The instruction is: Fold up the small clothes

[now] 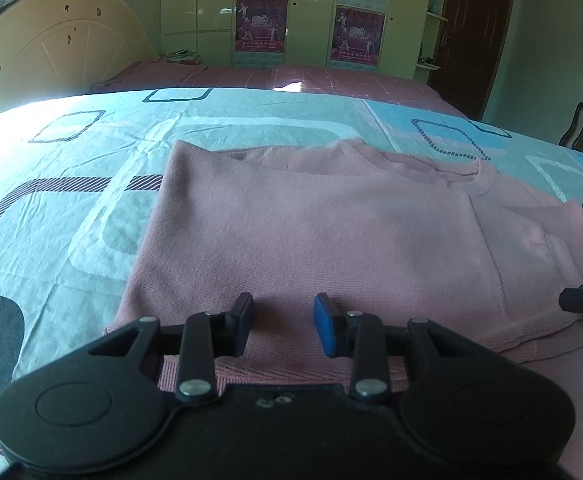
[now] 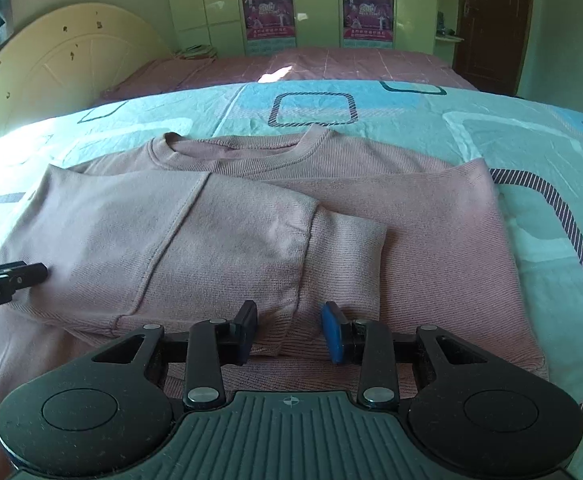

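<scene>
Pink sweater (image 2: 431, 240) lies flat on the patterned bedsheet (image 1: 71, 200), collar (image 2: 239, 148) at the far side, one sleeve (image 2: 219, 248) folded across the body. Left gripper (image 1: 283, 326) sits over the near hem (image 1: 291, 372) — jaws apart, holding nothing. Right gripper (image 2: 289, 330) is at the sleeve's cuff, jaws spread, cuff edge between them but not pinched. Bare sheet shows left, right and beyond the garment — headboard (image 1: 63, 44) well apart.

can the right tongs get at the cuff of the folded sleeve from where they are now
Probably yes. The right tongs are open and empty, and the sleeve cuff lies on top of the pink sweater just ahead of them, with nothing over it. The left tongs sit off to the side.
</scene>
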Motion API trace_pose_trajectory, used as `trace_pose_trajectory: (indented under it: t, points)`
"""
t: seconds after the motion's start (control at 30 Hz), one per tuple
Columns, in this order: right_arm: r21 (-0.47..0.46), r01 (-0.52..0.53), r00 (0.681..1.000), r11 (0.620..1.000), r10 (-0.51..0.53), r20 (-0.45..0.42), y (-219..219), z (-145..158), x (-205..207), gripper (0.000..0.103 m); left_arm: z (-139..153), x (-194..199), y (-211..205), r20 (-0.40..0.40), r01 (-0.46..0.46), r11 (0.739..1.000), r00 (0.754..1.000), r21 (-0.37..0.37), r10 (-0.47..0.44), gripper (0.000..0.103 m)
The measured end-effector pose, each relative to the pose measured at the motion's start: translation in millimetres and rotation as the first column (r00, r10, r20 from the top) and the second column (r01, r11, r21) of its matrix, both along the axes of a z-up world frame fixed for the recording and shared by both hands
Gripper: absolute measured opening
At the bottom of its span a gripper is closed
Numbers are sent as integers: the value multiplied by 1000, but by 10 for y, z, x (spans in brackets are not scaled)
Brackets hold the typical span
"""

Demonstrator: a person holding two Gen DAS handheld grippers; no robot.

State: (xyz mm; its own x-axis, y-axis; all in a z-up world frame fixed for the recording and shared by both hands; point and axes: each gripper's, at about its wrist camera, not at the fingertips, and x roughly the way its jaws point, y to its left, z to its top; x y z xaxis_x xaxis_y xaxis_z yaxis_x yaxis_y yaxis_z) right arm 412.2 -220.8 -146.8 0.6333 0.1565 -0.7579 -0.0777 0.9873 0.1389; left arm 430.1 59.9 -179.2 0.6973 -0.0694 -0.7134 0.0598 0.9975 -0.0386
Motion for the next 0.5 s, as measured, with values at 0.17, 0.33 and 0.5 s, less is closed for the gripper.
trace_pose_trajectory:
  t: [0.17, 0.33, 0.5]
  points:
    - [34, -38, 999, 999, 37, 11, 39, 53, -110, 35, 30, 4, -43, -10, -20, 999, 1000, 25, 21, 35]
    - [90, -79, 996, 993, 76, 40, 122, 147, -225, 35, 196, -110, -106, -3, -9, 1000, 1000, -2, 9, 36]
    - [66, -186, 982, 980, 182, 56, 349, 176, -409, 35, 277, -388, -337, 13, 72, 997, 997, -14, -72, 39]
